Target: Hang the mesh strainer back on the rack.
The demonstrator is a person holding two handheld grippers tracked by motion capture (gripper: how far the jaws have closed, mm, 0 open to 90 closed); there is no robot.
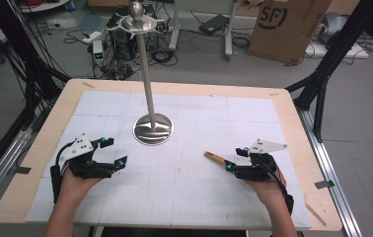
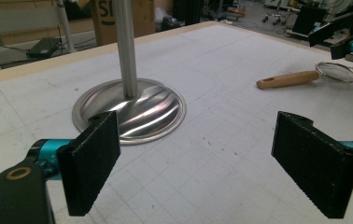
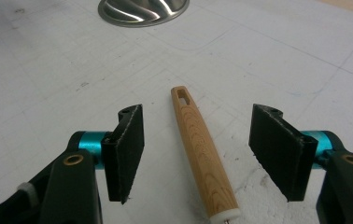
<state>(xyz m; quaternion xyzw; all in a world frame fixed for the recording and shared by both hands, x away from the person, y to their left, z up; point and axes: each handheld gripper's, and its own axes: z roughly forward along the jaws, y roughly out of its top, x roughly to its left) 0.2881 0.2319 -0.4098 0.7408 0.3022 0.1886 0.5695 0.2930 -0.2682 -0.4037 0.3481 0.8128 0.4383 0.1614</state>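
A small mesh strainer (image 2: pixel 337 72) with a wooden handle (image 3: pixel 200 144) lies flat on the white mat at the right. My right gripper (image 3: pixel 203 149) is open, and the handle lies between its jaws without touching either pad. In the high view the handle (image 1: pixel 214 158) sticks out to the left of the right gripper (image 1: pixel 234 159). My left gripper (image 1: pixel 116 151) rests at the left of the mat, open with nothing between its jaws (image 2: pixel 202 168). A steel stand (image 1: pixel 147 74) with a round base (image 1: pixel 153 129) rises from the middle of the mat.
The white gridded mat (image 1: pixel 184 182) covers a wooden table (image 1: pixel 293 123). The stand's top carries a ball and hooks (image 1: pixel 136 19). Black frame posts (image 1: pixel 322 64), cables and a cardboard box (image 1: pixel 288 24) stand on the floor beyond the table.
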